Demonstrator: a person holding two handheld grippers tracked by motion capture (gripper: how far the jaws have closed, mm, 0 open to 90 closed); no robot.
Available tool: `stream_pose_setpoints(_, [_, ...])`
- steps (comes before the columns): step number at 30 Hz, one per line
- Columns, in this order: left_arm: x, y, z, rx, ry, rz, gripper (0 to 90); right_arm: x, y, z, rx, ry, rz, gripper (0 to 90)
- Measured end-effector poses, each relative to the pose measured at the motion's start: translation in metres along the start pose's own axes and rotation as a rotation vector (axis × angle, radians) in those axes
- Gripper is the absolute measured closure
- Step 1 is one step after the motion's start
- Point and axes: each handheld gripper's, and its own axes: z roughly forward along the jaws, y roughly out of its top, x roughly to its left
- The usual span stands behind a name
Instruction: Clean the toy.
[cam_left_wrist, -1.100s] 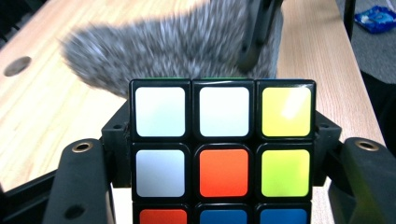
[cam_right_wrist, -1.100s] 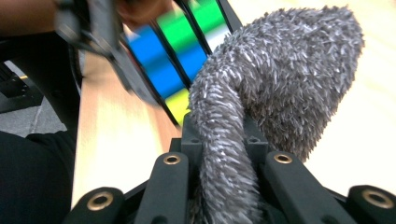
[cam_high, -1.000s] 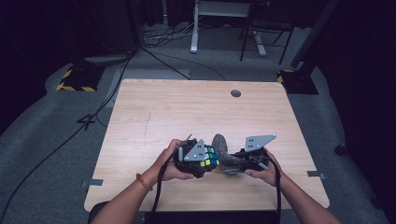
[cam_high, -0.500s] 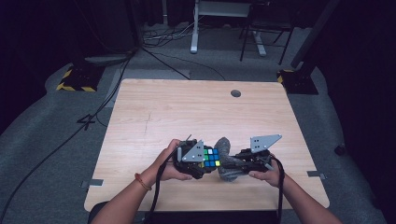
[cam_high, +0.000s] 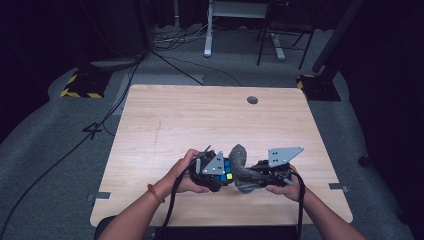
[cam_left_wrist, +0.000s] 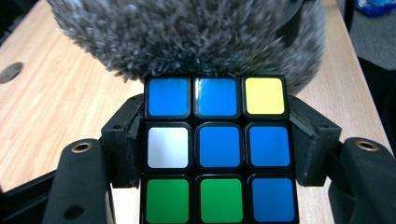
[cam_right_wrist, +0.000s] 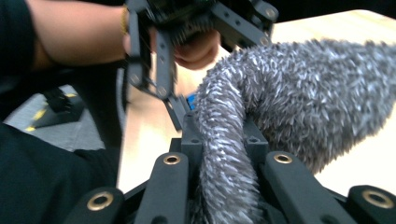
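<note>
Two grippers are meeting low over the near edge of the wooden table (cam_high: 210, 115), where I am holding my left gripper (cam_high: 216, 171) with its jaws pinching a colour cube (cam_left_wrist: 219, 149) from both sides, its facing side showing mostly blue squares with one yellow, one white and two green. My right gripper (cam_high: 256, 174) is squeezing a grey fuzzy cloth (cam_right_wrist: 280, 102) between its jaws, and the cloth is bulging up and pressing against the far side of the cube, just beside my left hand (cam_high: 186, 172).
</note>
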Motion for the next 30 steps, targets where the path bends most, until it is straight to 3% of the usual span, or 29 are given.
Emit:
stream_pose_setpoints(4, [0.004, 0.001, -0.007, -0.038, 0.005, -0.024, 33.4, -0.001, -0.003, 0.004, 0.049, -0.047, -0.017, 77.4])
stream_pose_setpoints(7, [0.006, 0.0, -0.009, -0.052, 0.002, -0.039, 33.5, -0.006, -0.008, 0.009, 0.116, -0.085, -0.021, 77.4])
stream_pose_setpoints(10, [0.009, -0.001, -0.012, -0.073, -0.007, -0.058, 33.5, -0.01, -0.013, 0.013, 0.141, -0.08, 0.002, 77.3])
stream_pose_setpoints(15, [0.01, -0.001, -0.015, -0.081, -0.013, -0.064, 33.5, -0.008, -0.012, 0.01, 0.108, -0.023, -0.003, 77.3])
stream_pose_setpoints(20, [0.008, 0.0, -0.009, -0.049, -0.029, -0.05, 33.6, 0.0, -0.001, 0.002, 0.04, 0.009, -0.032, 77.2])
stream_pose_setpoints(23, [0.005, 0.002, -0.005, -0.037, -0.034, -0.037, 33.6, 0.003, 0.003, 0.001, 0.05, -0.029, -0.05, 77.2])
stream_pose_setpoints(27, [-0.002, 0.005, -0.004, -0.043, -0.062, -0.02, 33.6, -0.005, -0.002, 0.004, 0.082, -0.108, -0.031, 77.2])
stream_pose_setpoints(30, [-0.001, 0.008, -0.007, -0.057, -0.047, -0.023, 33.6, -0.013, -0.01, 0.008, 0.124, -0.105, 0.003, 77.3])
